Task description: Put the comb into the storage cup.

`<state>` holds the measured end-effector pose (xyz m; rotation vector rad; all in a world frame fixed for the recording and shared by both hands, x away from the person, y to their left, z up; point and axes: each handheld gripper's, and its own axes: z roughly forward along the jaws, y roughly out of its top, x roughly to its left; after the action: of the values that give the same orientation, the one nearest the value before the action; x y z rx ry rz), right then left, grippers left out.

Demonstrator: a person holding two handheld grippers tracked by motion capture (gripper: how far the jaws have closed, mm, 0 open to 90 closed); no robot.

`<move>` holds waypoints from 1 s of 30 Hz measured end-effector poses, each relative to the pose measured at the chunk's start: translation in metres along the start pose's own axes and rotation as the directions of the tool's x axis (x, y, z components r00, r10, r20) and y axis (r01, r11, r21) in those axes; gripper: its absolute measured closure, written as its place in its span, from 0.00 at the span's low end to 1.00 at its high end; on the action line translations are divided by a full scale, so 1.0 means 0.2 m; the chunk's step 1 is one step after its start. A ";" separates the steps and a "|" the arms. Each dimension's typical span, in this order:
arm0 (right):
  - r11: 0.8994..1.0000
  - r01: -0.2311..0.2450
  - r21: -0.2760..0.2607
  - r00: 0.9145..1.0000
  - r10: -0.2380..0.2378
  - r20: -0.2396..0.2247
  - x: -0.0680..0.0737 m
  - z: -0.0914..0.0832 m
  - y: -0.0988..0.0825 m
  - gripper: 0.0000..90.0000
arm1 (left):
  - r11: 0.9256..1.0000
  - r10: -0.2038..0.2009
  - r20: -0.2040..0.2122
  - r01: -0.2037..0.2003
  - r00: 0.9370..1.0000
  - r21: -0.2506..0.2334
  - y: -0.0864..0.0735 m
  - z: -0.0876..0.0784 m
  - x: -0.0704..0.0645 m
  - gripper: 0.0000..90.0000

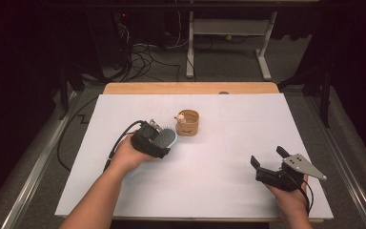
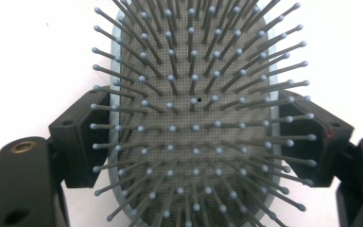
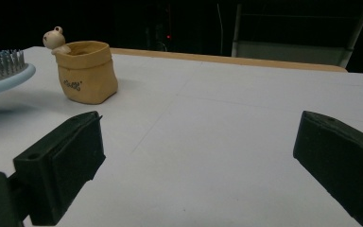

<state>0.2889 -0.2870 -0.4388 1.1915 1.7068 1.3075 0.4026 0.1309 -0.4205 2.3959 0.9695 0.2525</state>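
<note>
Your left gripper (image 2: 196, 142) has its fingers (image 2: 82, 137) clamped on the two long sides of the one hairbrush (image 2: 194, 94), bristles facing up at the camera, with the brush's long axis running straight out ahead between them. In the high view that gripper (image 1: 164, 139) holds the brush head just off the desk (image 1: 219, 191), left of centre, pointing toward the far right. The single tan sack-shaped pot (image 1: 188, 122), with a small bear figure (image 1: 181, 116) on its rim, stands just beyond the brush tip, nearer your left hand by far. Your right gripper (image 1: 268, 157) rests near the desk's near right corner, fingers (image 3: 66, 161) spread wide on nothing, well apart from both things.
</note>
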 end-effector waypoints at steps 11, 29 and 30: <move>1.000 -0.001 0.000 1.000 0.001 0.002 0.00 0.00 0.00 0.04 | 0.991 -0.021 0.035 0.025 0.999 -0.128 -0.07 -0.08 -0.03 0.22; 1.000 0.003 -0.002 1.000 -0.003 0.001 0.01 -0.01 0.00 0.04 | 0.957 -0.051 0.019 0.054 0.999 -0.287 -0.21 -0.13 -0.06 0.22; 1.000 0.004 -0.002 1.000 -0.004 0.002 0.01 -0.01 0.00 0.04 | 0.952 -0.059 0.027 0.064 0.998 -0.299 -0.22 -0.13 -0.06 0.22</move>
<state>0.2871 -0.2857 -0.4381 1.1879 1.7048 1.3050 0.3576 0.1595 -0.4217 2.0854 0.9240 0.3298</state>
